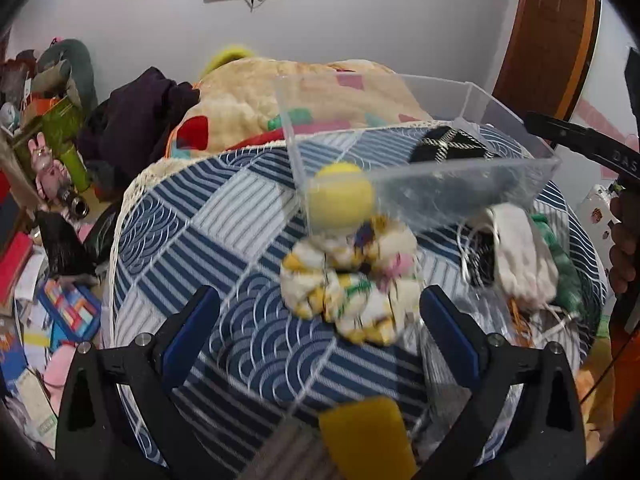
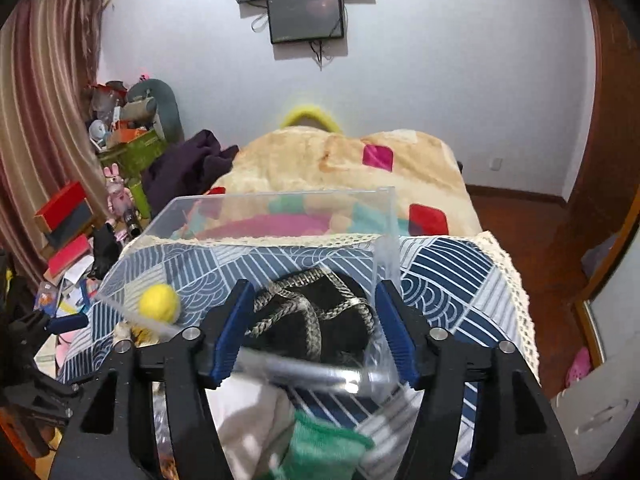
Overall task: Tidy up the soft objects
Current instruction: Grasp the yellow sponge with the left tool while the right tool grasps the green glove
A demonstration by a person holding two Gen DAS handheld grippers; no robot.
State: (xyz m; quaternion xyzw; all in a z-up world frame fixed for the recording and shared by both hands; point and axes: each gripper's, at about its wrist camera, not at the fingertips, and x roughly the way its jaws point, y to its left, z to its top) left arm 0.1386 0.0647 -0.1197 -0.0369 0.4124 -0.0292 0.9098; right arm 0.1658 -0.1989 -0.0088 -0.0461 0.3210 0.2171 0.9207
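A: What lies in front of the left claw (image 1: 320,316)?
B: A scrunchie (image 1: 350,280), a puffy ring of cream cloth with yellow, green and pink print, blurred. It rests on the quilt (image 1: 224,216), a blue and white patchwork of stripes and wave arcs with a lace edge. The claw's jaws stand wide apart with nothing between them; the scrunchie sits just beyond the blue pads.

A: And the box?
B: The box (image 1: 500,168) is clear hard plastic, rectangular with straight walls, and stands on the quilt behind the scrunchie. Inside it is a yellow ball (image 1: 342,194), round and fuzzy, against the near wall, and a black pouch (image 1: 448,146) with a braided cord.

A: The right claw (image 2: 316,330)?
B: Also spread open, gripping nothing. It hangs over the box's near rim, and the pouch shows between its pads, down inside the box.

A: Anything else soft nearby?
B: Right of the scrunchie, a cream cloth (image 1: 520,260) lies crumpled beside a green knit (image 1: 560,256), both outside the box. A flat yellow sponge (image 1: 366,436) lies at the near edge. Behind the quilt sits a fleecy beige blanket (image 2: 320,160) with coloured squares.
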